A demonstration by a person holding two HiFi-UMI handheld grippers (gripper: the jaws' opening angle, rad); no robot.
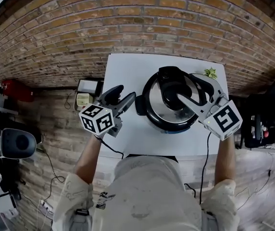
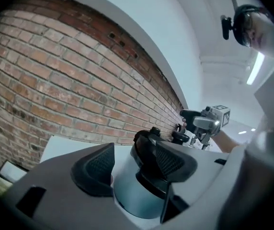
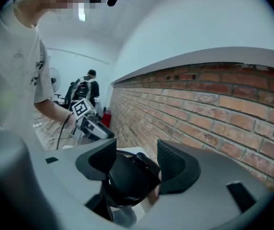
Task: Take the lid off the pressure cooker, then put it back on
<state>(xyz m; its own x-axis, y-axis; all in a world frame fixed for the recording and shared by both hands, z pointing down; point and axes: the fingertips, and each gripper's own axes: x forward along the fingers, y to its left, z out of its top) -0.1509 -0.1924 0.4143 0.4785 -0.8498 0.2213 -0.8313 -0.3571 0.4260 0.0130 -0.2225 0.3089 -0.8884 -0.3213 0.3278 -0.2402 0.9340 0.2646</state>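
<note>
The steel pressure cooker [image 1: 168, 123] stands on the white table [image 1: 128, 71] with its lid [image 1: 156, 97] on. My right gripper [image 1: 188, 93] reaches in from the right. Its pads close against the black lid handle [image 1: 172, 88], which fills the gap between them in the right gripper view [image 3: 127, 176]. My left gripper [image 1: 124, 99] sits to the left of the cooker with its jaws apart, its tips close to the black side handle [image 1: 140, 105]. In the left gripper view the cooker's steel body [image 2: 132, 195] shows beyond the open pads, with nothing between them.
A small green thing [image 1: 210, 72] lies at the table's far right corner. On the brick floor to the left are a white box [image 1: 83, 99] and a red object [image 1: 12, 89]. A person [image 3: 85, 87] stands far back in the room.
</note>
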